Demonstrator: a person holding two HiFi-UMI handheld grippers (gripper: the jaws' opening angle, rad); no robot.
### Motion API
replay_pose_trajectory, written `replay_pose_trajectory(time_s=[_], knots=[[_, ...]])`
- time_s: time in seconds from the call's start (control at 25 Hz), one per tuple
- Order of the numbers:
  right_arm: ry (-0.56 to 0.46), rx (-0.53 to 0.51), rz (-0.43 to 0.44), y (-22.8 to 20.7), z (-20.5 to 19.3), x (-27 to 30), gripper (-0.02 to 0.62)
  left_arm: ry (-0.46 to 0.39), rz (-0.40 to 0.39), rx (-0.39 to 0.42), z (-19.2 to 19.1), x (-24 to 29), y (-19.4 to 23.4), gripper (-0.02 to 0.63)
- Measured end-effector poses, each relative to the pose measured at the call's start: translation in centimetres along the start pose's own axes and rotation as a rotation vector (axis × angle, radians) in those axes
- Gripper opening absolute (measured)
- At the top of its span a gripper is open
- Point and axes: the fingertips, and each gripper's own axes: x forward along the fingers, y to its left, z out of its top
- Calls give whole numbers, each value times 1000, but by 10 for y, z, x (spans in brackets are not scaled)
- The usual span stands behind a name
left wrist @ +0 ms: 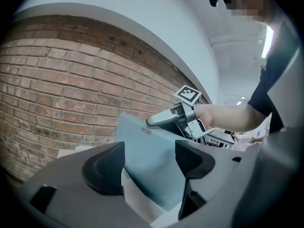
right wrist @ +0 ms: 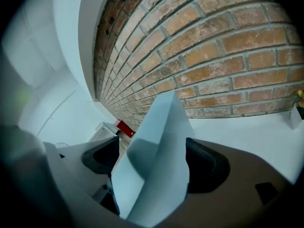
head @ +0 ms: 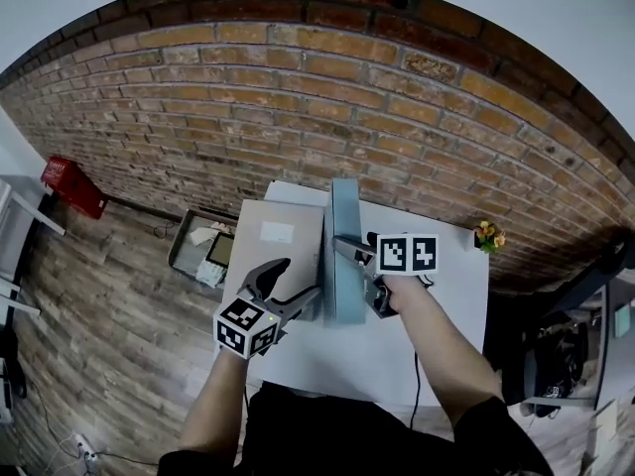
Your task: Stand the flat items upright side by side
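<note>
Pale blue folder (head: 345,251), red-brown brick wall (head: 298,97) (white table (head: 327,357))

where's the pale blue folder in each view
Head view: blue folder upright at picture centre.
Left gripper view: blue folder lower centre, beyond the jaws.
Right gripper view: blue folder at centre, between the jaws.
Shared landmark: brick wall behind it.

No legible txt anywhere. B/w square markers only on lower-left cube (head: 245,327) & centre cube (head: 407,254). White label (head: 277,232) on grey flat item (head: 286,271): too small to read.
</note>
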Motion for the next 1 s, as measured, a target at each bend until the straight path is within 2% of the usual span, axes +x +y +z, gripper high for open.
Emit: replay_pose_trajectory(time_s=[0.2, 0.36, 0.6, 0.8, 0.88, 1.0], knots=[[15, -9, -134, -3, 12, 22, 462, 36, -92, 36, 0, -4, 36, 350], [38, -62, -261, -5, 12, 22, 471, 44, -151, 33, 3, -9, 60, 339], [62, -23, -345, -11, 3, 11, 474, 40, -233, 32, 8, -10, 66, 328], [128, -9, -410, -28, -1, 16, 474, 44, -272, 34, 7, -11, 65, 322], [160, -26, -429, -30, -2, 20, 474, 49, -278, 32, 5, -12, 64, 319], [237, -108, -467, -31, -3, 27, 453, 57, -280, 25, 1, -16, 65, 313]])
